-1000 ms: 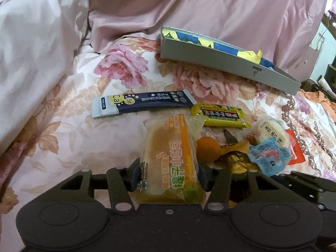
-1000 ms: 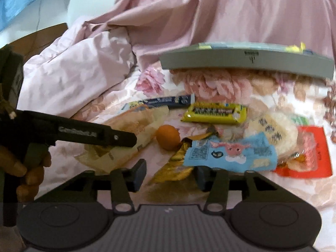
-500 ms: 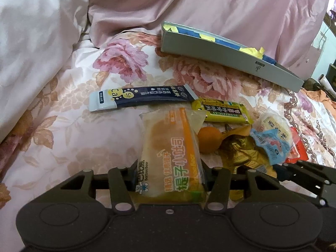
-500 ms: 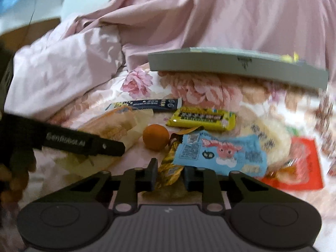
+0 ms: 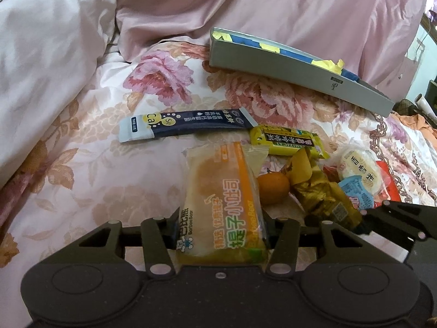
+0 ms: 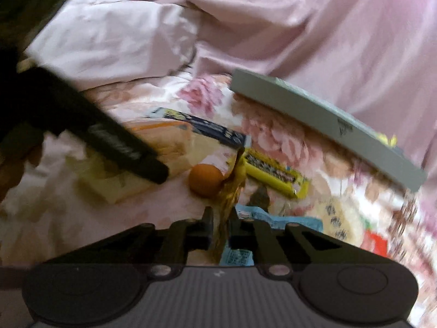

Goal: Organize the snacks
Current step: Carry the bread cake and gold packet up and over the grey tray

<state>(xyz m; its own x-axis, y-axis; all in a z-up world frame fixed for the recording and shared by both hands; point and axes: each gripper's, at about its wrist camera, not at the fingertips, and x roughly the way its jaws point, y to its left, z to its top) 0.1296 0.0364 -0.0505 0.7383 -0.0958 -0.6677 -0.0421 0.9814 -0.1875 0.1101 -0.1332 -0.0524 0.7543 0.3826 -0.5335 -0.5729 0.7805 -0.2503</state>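
Note:
My left gripper (image 5: 220,232) is shut on an orange bread packet (image 5: 221,199) that stands up between its pads. Beside it lie a small orange (image 5: 273,187), a gold wrapper (image 5: 319,191), a yellow bar (image 5: 286,140) and a dark blue sachet (image 5: 188,124). In the blurred right wrist view my right gripper (image 6: 221,227) is shut on the gold wrapper (image 6: 229,191), which sticks up thin between the fingers, next to the orange (image 6: 206,179). The left gripper's finger (image 6: 123,147) crosses that view on the left. A grey tray (image 5: 297,71) lies behind the snacks.
Everything rests on a floral bedsheet (image 5: 90,180). A pink quilt (image 5: 273,11) is heaped behind the tray and at the left. A round rice cracker (image 5: 357,168), a light blue packet (image 5: 355,195) and a red packet (image 5: 389,186) lie to the right.
My right gripper closed from open onto the gold wrapper and rolled, so its view tilts. The wrapper now stands higher. The left gripper kept its hold and place.

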